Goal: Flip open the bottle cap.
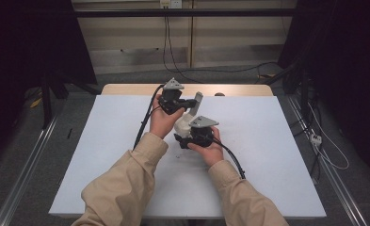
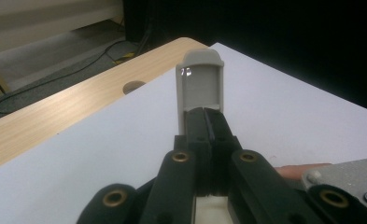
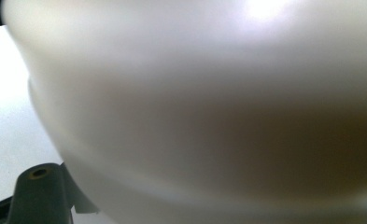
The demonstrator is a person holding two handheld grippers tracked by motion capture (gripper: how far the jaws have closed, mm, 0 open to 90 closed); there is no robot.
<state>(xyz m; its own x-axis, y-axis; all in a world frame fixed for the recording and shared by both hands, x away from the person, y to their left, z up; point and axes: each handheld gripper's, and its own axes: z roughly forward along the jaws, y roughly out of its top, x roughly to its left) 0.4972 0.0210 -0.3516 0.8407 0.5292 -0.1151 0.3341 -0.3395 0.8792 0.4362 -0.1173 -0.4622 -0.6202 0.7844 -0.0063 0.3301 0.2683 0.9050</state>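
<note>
One white scoop (image 1: 186, 121) sits mid-frame over the table (image 1: 102, 155). The left gripper (image 1: 185, 102) is clamped on its grey handle (image 2: 200, 86). Right gripper (image 1: 192, 137) presses against the bowl; its grip cannot be told

A blurred, cream-white rounded object (image 3: 209, 107), perhaps plastic, is pressing close above the white worktop (image 3: 8, 116) at left.

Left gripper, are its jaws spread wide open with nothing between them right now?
No, in the left gripper view the left gripper has its jaws closed on the flat grey handle that sticks up past their tips.
</note>
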